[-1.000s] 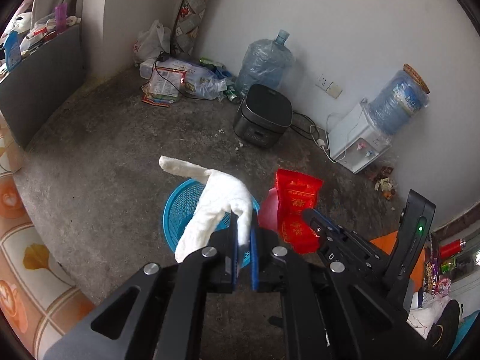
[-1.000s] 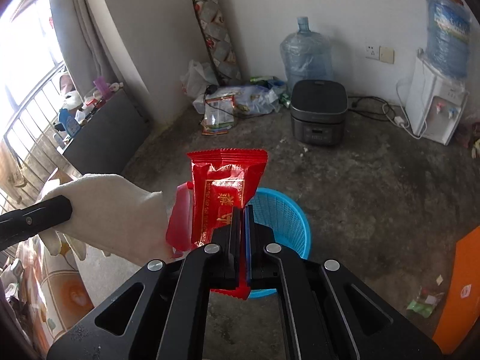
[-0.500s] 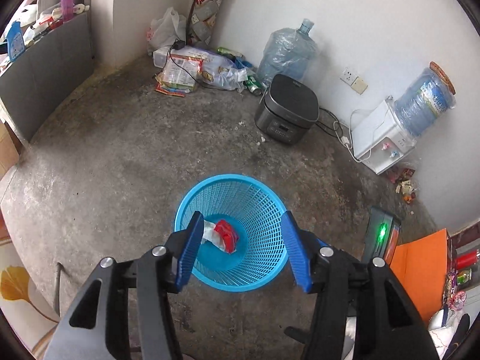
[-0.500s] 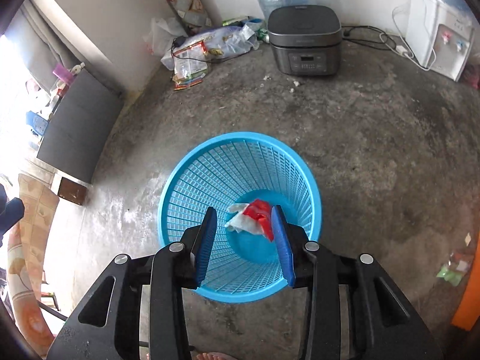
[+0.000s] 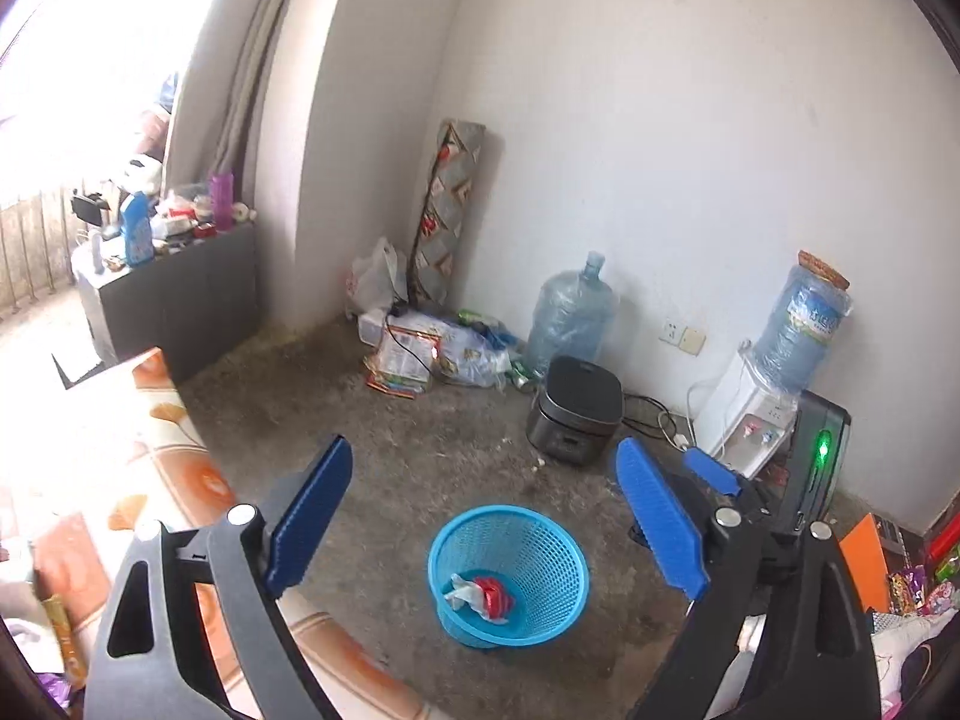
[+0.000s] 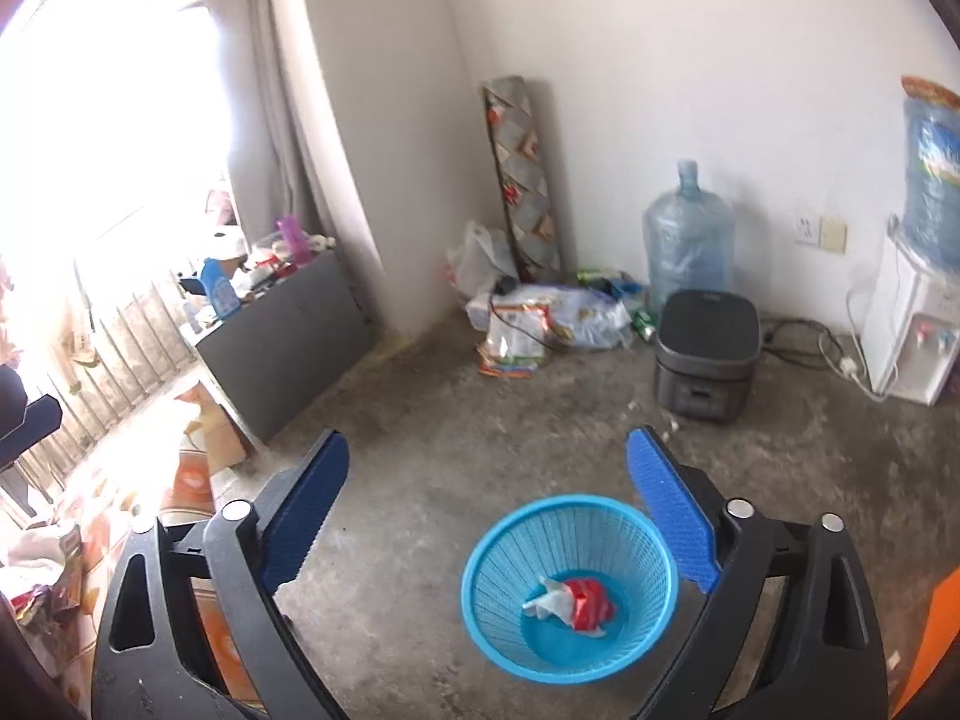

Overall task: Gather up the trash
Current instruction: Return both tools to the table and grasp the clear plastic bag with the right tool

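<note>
1. The left claw (image 5: 483, 516) is spreading wide, nothing between its blue pads.
2. The right claw (image 6: 487, 507) is likewise opening, empty.
3. Below both, the blue basket (image 6: 651, 546) on the concrete floor (image 6: 432, 438) holds a red wrapper (image 6: 591, 594) and a white tissue (image 6: 549, 600).

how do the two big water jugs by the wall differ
The floor jug stands upright on the concrete, neck up, with no label showing. The dispenser jug sits upturned on the white water dispenser, higher up, with a blue-green label. Both are large bluish see-through plastic jugs against the white wall.
</note>
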### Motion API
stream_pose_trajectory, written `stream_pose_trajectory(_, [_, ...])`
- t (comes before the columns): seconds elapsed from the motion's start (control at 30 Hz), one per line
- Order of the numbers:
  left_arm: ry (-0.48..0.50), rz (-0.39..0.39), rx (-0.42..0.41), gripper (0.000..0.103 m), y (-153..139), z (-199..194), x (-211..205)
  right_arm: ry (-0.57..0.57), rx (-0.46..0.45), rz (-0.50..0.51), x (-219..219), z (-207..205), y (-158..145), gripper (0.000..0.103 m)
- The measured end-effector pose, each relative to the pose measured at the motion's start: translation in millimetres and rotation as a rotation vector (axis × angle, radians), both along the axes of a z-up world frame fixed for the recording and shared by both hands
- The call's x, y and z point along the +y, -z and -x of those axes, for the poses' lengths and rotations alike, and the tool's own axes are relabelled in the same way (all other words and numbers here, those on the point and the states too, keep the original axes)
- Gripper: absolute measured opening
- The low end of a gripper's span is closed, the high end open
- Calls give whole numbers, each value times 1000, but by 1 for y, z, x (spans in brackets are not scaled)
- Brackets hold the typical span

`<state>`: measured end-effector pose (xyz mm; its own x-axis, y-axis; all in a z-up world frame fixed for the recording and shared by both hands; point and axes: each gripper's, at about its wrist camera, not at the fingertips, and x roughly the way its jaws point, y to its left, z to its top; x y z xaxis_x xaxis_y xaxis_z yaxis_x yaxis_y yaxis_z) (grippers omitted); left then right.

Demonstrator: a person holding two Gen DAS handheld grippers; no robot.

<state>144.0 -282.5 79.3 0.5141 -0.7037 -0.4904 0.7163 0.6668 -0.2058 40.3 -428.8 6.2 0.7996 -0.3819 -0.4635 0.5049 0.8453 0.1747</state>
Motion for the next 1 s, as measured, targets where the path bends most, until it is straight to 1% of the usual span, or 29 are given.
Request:
stream_pose_trajectory(0.07, [-45,9,-24,89,-16,7,31,-36,-16,109,28,-1,-19,95])
stream_pose_trajectory(0.1, [-67,18,-32,89,-23,9,48,-55,-25,148,40,-1,-27,95])
stream_pose_trajectory(0.13, [-87,30,-40,89,-30,12,66,-75,-47,169,50,1,-34,95])
stream_pose_trajectory(0.17, [-105,43,-49,90,-36,14,85,-100,-74,170,59,2,-41,95])
stream_pose_trajectory(0.27, [-159,73,-65,90,-47,21,147,-208,-126,106,79,3,-59,95])
stream_pose_trajectory(0.33, [-210,79,-74,90,-51,26,189,-292,-142,62,93,-1,-67,95])
stream_pose_trajectory(0.4, [-270,77,-71,90,-54,27,231,-371,-132,27,109,-8,-73,95])
stream_pose_trajectory(0.47, [-327,93,-68,90,-56,28,272,-442,-125,0,127,-17,-76,94])
stream_pose_trajectory(0.57, [-445,97,-64,90,-52,26,328,-542,-99,-48,155,-35,-77,88])
stream_pose_trajectory(0.63, [-502,120,-27,90,-45,22,362,-621,-76,-101,174,-50,-75,85])
stream_pose_trajectory(0.7, [-534,151,30,88,-34,16,388,-691,-41,-150,197,-64,-71,81])
stream_pose_trajectory(0.77, [-549,172,89,81,-21,8,407,-752,-2,-204,221,-77,-68,74])
stream_pose_trajectory(0.8, [-547,183,122,79,-14,4,416,-776,19,-230,230,-85,-66,72])
stream_pose_trajectory(0.87, [-544,206,192,70,1,-6,426,-824,53,-267,249,-92,-63,68])
stream_pose_trajectory(0.9, [-533,218,219,69,7,-10,430,-848,68,-283,258,-96,-61,67])
stream_pose_trajectory(0.97, [-518,223,259,60,19,-18,433,-883,106,-290,276,-103,-59,64])
stream_pose_trajectory(1.0, [-509,221,272,57,24,-23,433,-896,126,-286,284,-104,-59,61])
